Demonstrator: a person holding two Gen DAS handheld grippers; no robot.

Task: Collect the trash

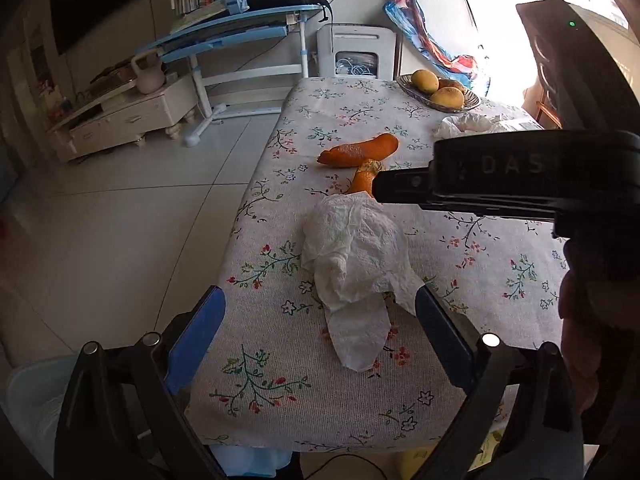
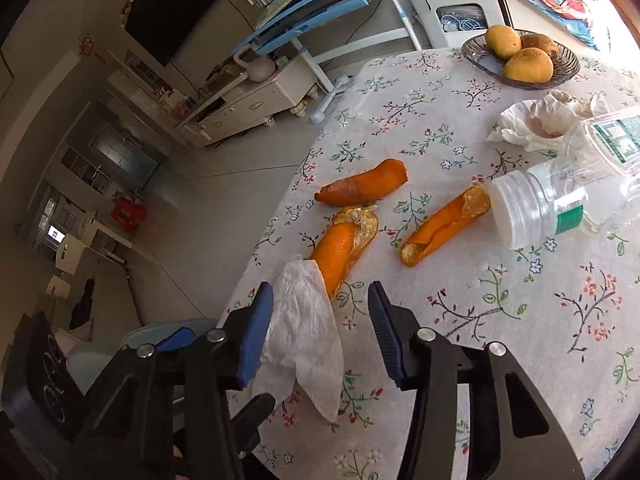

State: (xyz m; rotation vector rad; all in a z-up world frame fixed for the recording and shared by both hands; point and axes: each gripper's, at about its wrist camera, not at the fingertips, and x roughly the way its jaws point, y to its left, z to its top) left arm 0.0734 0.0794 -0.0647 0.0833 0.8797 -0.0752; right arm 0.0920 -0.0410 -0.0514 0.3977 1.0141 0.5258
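A crumpled white tissue (image 1: 356, 256) lies on the floral tablecloth (image 1: 460, 280) near the table's left edge. My left gripper (image 1: 316, 320) is open, its blue pads on either side of the tissue's near end. My right gripper (image 2: 320, 320) is open too, just above the same tissue (image 2: 304, 332). Its black body (image 1: 520, 184) crosses the left wrist view from the right. Three orange peels lie beyond the tissue: one far (image 2: 362, 188), one touching the tissue (image 2: 344, 244), one to the right (image 2: 444, 226). A clear plastic bottle (image 2: 560, 200) lies on its side, and another crumpled tissue (image 2: 536, 124) lies behind it.
A glass bowl (image 2: 476, 58) with three mangoes stands at the table's far end. The table's left edge drops to a tiled floor (image 1: 120, 220). A pale blue bin (image 2: 96, 356) stands below the near left corner. A blue desk (image 1: 240, 36) and a white cabinet (image 1: 128, 120) stand beyond.
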